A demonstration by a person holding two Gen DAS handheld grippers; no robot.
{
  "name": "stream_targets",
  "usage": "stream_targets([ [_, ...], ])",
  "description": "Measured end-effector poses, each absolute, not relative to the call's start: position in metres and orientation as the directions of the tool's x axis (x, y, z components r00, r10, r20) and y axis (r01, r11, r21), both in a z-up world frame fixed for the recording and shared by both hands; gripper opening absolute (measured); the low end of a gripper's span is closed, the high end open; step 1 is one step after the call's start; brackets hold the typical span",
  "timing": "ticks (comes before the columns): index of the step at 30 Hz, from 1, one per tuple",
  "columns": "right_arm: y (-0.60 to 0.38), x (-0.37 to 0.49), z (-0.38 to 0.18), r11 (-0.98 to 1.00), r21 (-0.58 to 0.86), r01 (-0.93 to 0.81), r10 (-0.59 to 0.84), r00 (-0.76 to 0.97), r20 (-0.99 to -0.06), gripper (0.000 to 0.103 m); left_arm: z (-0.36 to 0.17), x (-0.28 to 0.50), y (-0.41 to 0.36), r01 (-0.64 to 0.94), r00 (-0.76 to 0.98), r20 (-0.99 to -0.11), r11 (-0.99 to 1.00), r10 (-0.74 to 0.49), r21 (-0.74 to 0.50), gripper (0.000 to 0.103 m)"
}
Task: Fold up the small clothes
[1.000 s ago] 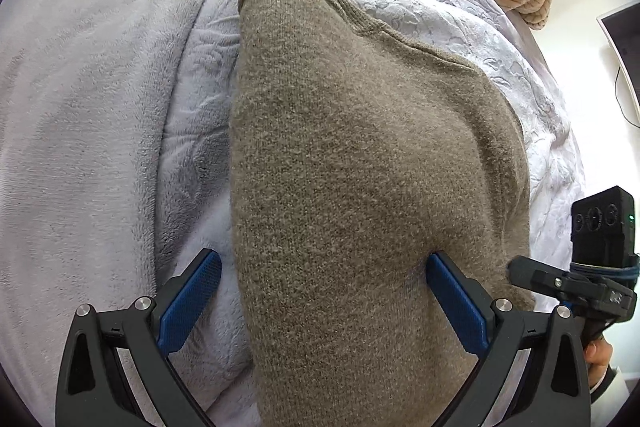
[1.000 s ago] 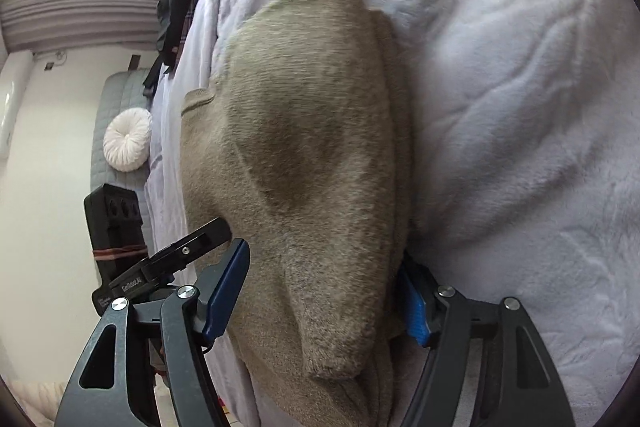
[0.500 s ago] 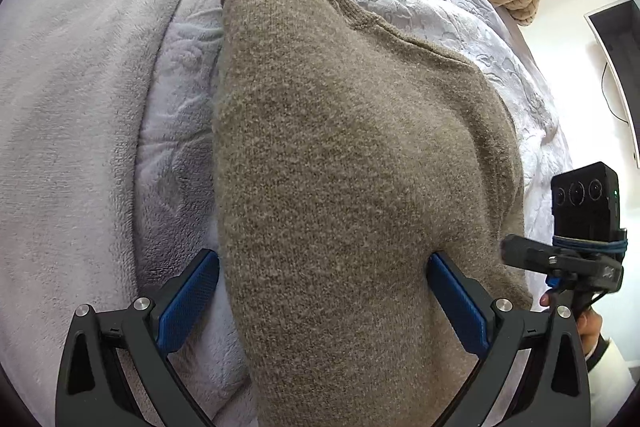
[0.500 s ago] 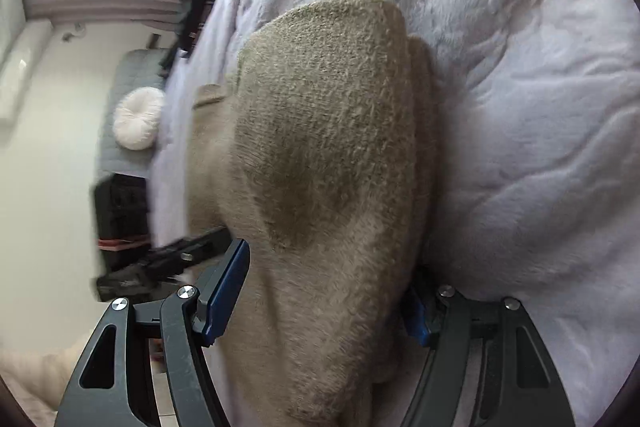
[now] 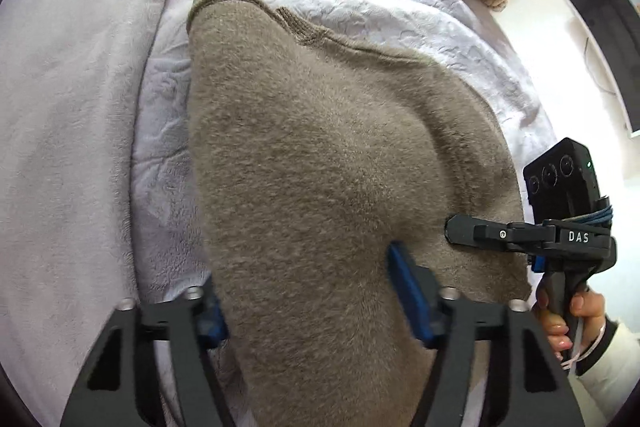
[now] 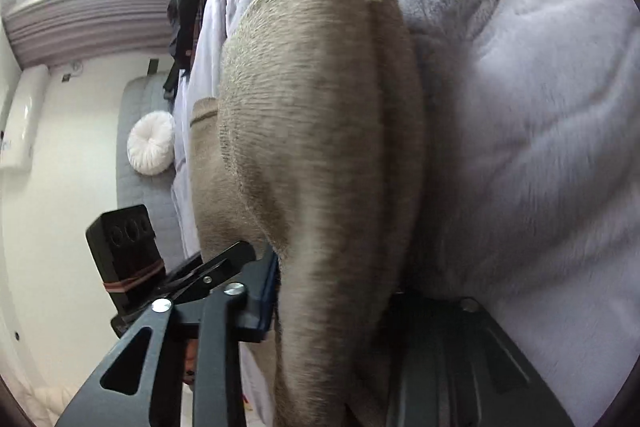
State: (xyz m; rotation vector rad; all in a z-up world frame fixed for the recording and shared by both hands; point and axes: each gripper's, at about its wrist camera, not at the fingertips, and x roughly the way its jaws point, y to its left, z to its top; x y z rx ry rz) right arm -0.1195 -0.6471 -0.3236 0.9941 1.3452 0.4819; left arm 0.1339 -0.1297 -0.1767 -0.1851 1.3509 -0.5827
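Both grippers are closing on the near edge of an olive-brown sweater [image 5: 320, 167] spread across a pale lilac blanket [image 5: 100, 147] on the bed. A second ago their blue pads stood wide, with the knit lying loose between them. Now the left gripper [image 5: 316, 303] has drawn its pads in until they press against a bunched ridge of the sweater, and the right gripper [image 6: 332, 291], seen just to the right of the left one, is likewise clamping down on a thick fold of several layers. Its right-hand pad is buried in shadow under the cloth, so the full bite cannot be confirmed there. The sweater's body stretches away ahead of both grippers, its ribbed neckband [image 5: 304, 27] at the far end. A person's hand [image 5: 568, 319] grips the right handle. With both near corners now being pinched, the hem looks ready to be lifted and carried forward for the next fold, provided the grip catches every layer.
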Motion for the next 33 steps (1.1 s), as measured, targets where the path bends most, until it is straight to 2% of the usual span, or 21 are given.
stream_targets([
  [5,-0.643,-0.130,-0.305,0.408,0.874,0.262,0.840,0.267,-0.472,0.033,-0.158,0.128,-0.120,0.269,0.105,-0.840,0.828,-0.533,-0.492,0.051],
  [11,-0.649,-0.151,-0.280,0.349,0.902,0.255,0.865,0.283,-0.414,0.033,-0.125,0.105,-0.107,0.278,0.106,-0.821,0.809,-0.562,-0.518,0.051],
  [21,-0.588,-0.210,-0.245,0.356,0.903,0.241,0.875,0.252,-0.413,0.033,-0.091,0.033,-0.056,0.292,0.098,-0.825,0.808,-0.557,-0.511,0.051],
  [33,-0.474,-0.268,-0.252,0.359,0.892,0.274,0.884,0.207,-0.419,0.033,-0.095,-0.062,0.054,0.245,0.067,-0.861,0.845,-0.504,-0.475,0.051],
])
